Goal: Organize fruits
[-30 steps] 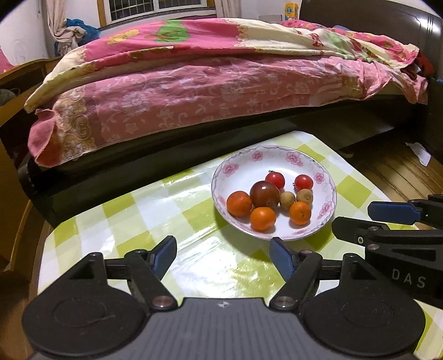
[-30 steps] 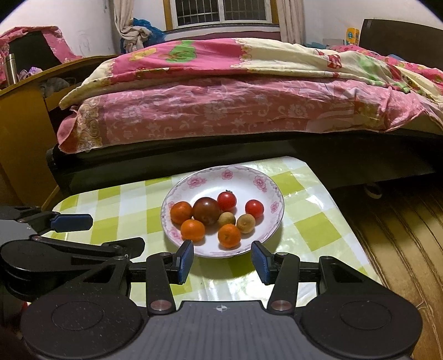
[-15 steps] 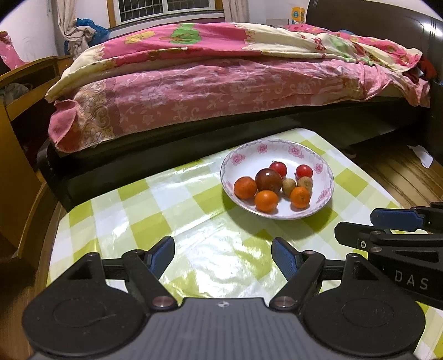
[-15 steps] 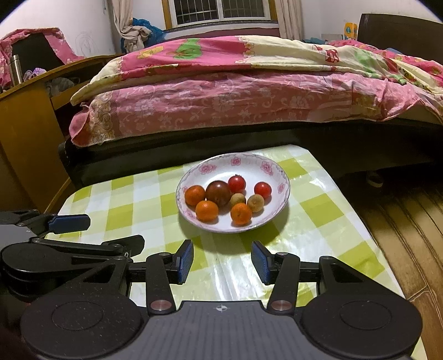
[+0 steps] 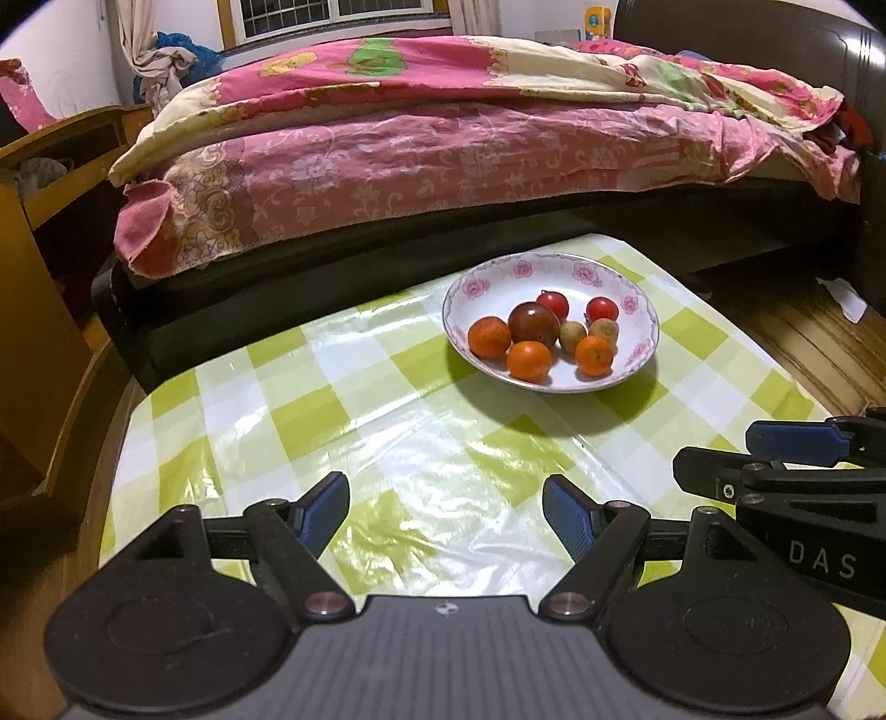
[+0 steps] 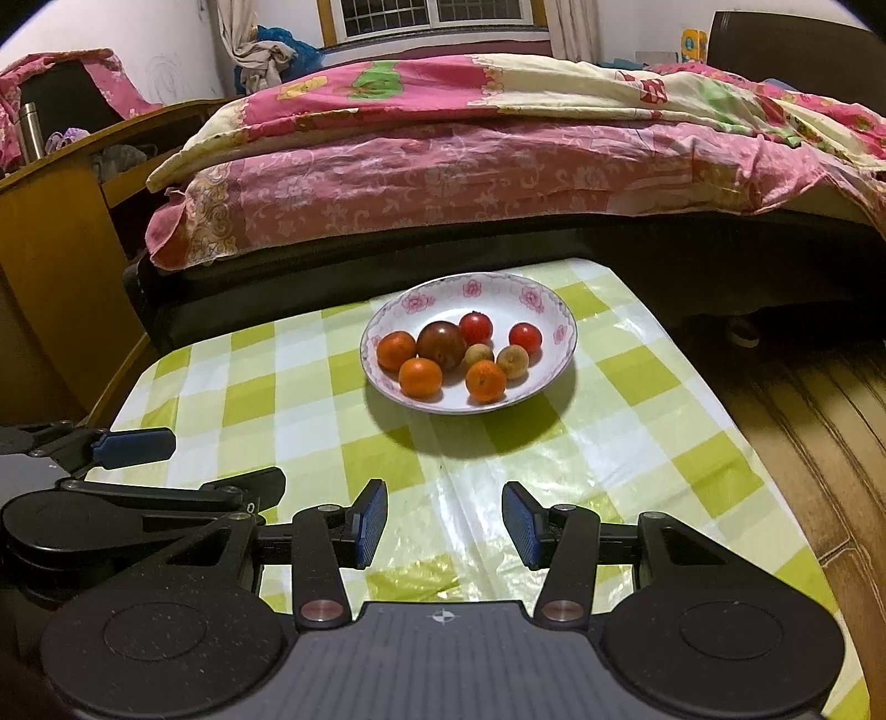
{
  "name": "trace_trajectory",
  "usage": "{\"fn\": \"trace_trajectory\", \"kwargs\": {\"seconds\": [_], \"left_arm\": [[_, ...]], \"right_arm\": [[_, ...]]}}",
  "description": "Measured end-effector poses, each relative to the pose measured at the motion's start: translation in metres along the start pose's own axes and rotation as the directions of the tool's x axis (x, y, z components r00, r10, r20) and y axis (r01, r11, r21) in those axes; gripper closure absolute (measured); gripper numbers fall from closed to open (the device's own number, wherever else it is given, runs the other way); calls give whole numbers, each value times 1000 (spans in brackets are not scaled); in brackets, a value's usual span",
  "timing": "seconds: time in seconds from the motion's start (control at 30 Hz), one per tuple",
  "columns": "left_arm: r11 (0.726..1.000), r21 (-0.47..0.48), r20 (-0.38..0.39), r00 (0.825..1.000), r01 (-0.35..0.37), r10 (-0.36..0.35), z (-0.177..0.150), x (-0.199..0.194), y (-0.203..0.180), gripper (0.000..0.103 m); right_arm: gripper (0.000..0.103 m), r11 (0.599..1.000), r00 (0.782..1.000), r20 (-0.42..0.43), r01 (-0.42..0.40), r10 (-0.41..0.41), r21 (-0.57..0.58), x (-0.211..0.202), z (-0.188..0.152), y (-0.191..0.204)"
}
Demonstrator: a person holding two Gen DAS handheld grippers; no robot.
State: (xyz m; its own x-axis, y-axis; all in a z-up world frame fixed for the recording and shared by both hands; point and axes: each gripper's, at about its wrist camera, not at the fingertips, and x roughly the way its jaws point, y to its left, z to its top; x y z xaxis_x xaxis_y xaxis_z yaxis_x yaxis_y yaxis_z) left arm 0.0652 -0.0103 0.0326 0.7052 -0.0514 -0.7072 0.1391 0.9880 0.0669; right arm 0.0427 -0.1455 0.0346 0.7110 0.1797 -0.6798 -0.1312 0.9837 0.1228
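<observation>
Fruits [image 6: 454, 354] sit clustered in a floral bowl [image 6: 498, 291] toward the table's [image 6: 637, 443] far end, near the bed [image 6: 498, 155]. Right gripper [image 6: 443, 523] and left gripper [image 5: 446, 512] hover side by side well short of the bowl, both spread wide, empty.

This is a bedroom in a home. A wide bed [image 6: 498, 166] fills the upper half of both views, covered with a rumpled pink floral quilt [image 5: 443, 149] and backed at the upper right by a dark headboard [image 5: 747, 39]. Above it, at the top of the frame, is a barred window [image 6: 432, 16] with a curtain [image 6: 243, 39] bunched at its left. A wooden cabinet [image 6: 50, 232] stands at the left edge, and wood-plank flooring [image 6: 819, 421] shows at the right. In the foreground, a low table [image 6: 637, 443] with a glossy green-and-white checked cover carries a flower-rimmed plate [image 6: 470, 291] of small fruit.
</observation>
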Motion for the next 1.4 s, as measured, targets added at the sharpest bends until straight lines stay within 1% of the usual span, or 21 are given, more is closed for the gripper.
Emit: {"fn": "trace_trajectory", "kwargs": {"seconds": [0.67, 1.13, 1.4], "left_arm": [[1000, -12, -8, 1000, 15, -15, -27, -28, -1, 20], [1000, -11, -6, 1000, 11, -11, -42, -46, -2, 20], [1000, -4, -16, 1000, 2, -2, -52, -53, -3, 20]], "right_arm": [[59, 1000, 1000, -24, -10, 10, 24, -26, -27, 6], [59, 999, 999, -42, -13, 15, 50, -38, -42, 9], [59, 999, 998, -55, -15, 18, 46, -43, -52, 12]]}}
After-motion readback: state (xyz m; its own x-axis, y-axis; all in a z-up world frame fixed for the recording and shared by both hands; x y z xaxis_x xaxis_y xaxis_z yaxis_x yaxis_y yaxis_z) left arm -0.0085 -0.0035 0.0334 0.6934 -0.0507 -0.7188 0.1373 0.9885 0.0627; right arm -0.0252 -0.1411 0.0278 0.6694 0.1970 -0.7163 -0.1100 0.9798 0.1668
